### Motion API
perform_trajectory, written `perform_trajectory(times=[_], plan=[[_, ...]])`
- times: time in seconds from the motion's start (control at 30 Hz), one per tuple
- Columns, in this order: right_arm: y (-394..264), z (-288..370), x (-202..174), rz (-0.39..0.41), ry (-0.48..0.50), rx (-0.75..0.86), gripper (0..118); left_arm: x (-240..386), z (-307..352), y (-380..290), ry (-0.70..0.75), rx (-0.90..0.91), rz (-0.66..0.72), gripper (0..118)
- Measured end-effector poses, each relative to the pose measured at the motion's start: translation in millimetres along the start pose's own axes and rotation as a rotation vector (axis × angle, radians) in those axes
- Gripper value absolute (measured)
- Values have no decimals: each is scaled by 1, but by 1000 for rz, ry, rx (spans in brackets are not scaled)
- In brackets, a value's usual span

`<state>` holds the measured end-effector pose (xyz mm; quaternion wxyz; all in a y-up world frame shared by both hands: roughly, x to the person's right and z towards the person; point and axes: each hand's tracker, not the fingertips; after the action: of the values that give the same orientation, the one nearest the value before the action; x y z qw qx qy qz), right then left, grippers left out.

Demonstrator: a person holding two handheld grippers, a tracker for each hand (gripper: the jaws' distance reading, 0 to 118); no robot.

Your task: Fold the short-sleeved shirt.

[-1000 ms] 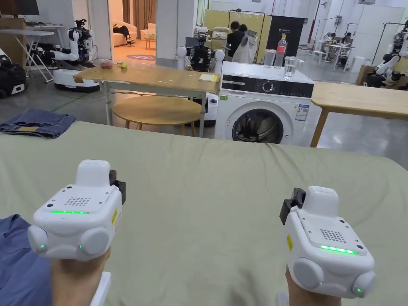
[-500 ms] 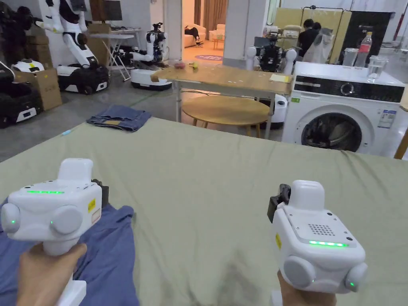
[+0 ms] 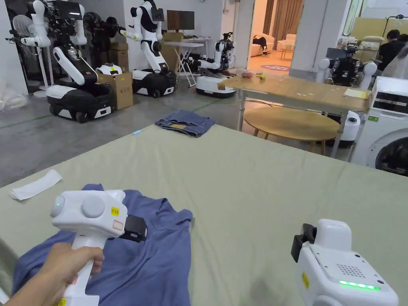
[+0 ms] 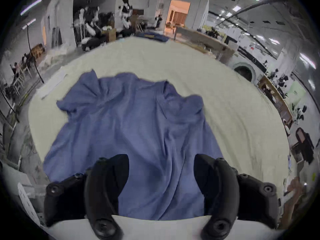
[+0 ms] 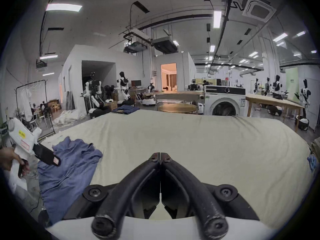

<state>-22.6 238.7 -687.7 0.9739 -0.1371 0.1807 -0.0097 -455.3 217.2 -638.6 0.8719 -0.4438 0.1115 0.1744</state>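
The left claw (image 4: 161, 171) hangs with its two curved black jaws wide apart, and directly under and ahead of it the soft blue shirt (image 4: 138, 131) lies crumpled in loose folds on the pale green cloth of the surface (image 3: 255, 187). Far to the right of this shirt, the right claw (image 5: 160, 157) hovers above bare cloth, its rubbery black jaws pressed tip to tip with nothing between them.

Plain blue shirt (image 3: 147, 255) on pale green sheet (image 3: 259, 187)
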Motion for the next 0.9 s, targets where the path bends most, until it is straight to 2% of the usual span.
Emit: perform_trajectory(times=[0.1,0.17,0.23,0.27,0.3,0.33,0.37,0.4,0.43,0.6,0.9], plan=[[-2,1,5,3,-8,-6,0,4,-37,-10,-12,-114,-14,78],[-3,1,10,11,-15,-12,0,8,-66,-21,89,-215,-25,77],[-3,2,15,14,-23,-18,0,19,-59,-30,126,-85,-130,76],[-4,1,18,13,-25,-20,0,25,-56,-32,149,-58,-137,72],[-4,2,20,11,-32,-20,0,31,-55,-37,168,-48,-160,64],[-4,2,23,8,-36,-20,0,35,-54,-41,160,-47,-200,50],[-5,3,25,2,-40,-21,0,36,-53,-43,146,-29,-218,33],[-6,3,26,-11,-41,-22,0,37,-51,-43,150,-23,-218,9],[-7,4,28,-24,-40,-23,0,35,-52,-41,154,-23,-200,0],[-8,8,28,-35,-44,-38,0,25,-42,-42,130,37,-227,0],[3,23,41,-24,-69,-3,0,35,52,-6,2,347,-156,0]])
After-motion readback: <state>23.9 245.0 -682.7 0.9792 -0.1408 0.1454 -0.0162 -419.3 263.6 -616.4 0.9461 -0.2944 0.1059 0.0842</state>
